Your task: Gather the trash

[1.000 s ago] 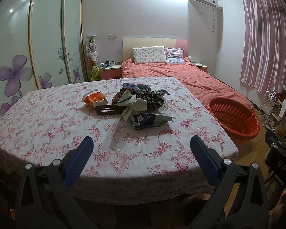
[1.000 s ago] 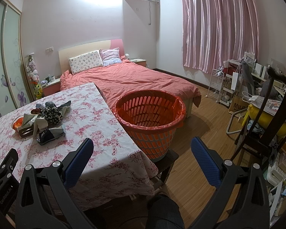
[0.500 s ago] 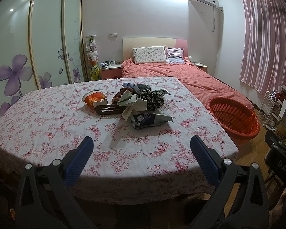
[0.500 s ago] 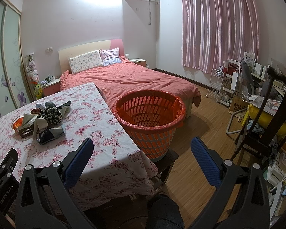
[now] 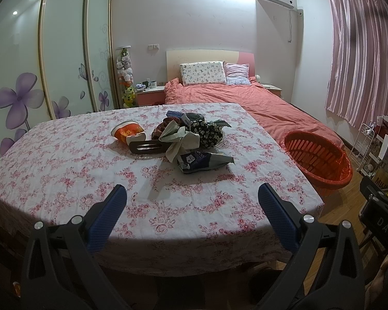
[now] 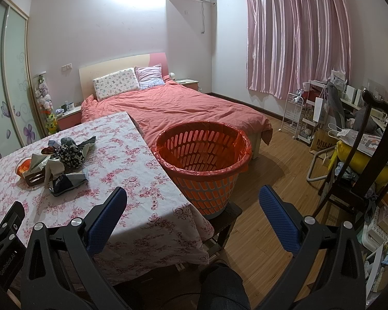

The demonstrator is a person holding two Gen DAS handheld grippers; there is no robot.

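The trash pile (image 5: 191,139) sits in the middle of the worktop (image 5: 64,170). The orange basket (image 6: 204,165) stands just beside the worktop. Left gripper (image 5: 192,201) and right gripper (image 6: 193,202) fingers are wide apart, holding nothing.

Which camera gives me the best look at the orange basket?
The right wrist view: the orange basket sits centre frame, whole, its lined inside visible. The left wrist view catches it only at the right edge, partly behind the table.

Dim room, blown-out ceiling glare, sharp focus, fisheye-bent, vignetted edges
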